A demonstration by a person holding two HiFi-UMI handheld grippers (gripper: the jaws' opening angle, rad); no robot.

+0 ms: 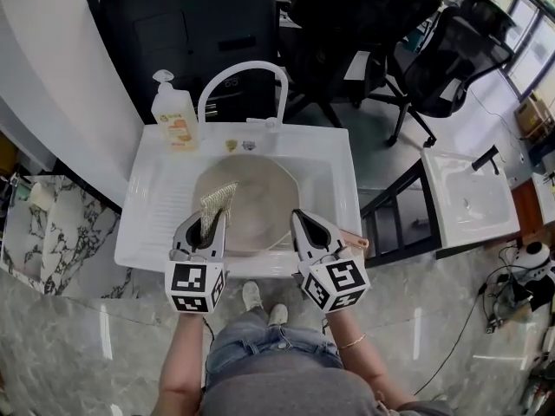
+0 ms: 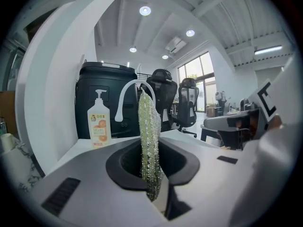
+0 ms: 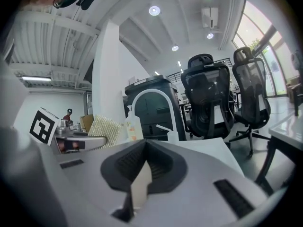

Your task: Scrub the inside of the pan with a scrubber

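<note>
Left gripper (image 1: 205, 225) is pinching the mesh scrubber (image 1: 217, 202) at nine o'clock of the pan (image 1: 260, 211). Right gripper (image 1: 308, 228) is sitting with fingers closed, empty, so the unheld pan may be sliding under scrubbing.

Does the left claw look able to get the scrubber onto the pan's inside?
Probably yes: the left claw holds the scrubber over the pan, whose inside looks bare, and the right claw sits off at its right rim.

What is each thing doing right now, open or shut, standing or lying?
Round grey metal pan: open side up in the white sink.
Left hand-held gripper: shut on the yellow-green mesh scrubber.
Scrubber: pinched, sticking out over the pan.
Right hand-held gripper: shut, empty.
White curved tap: no water running.
Orange-labelled soap bottle: upright on the sink's rim.
</note>
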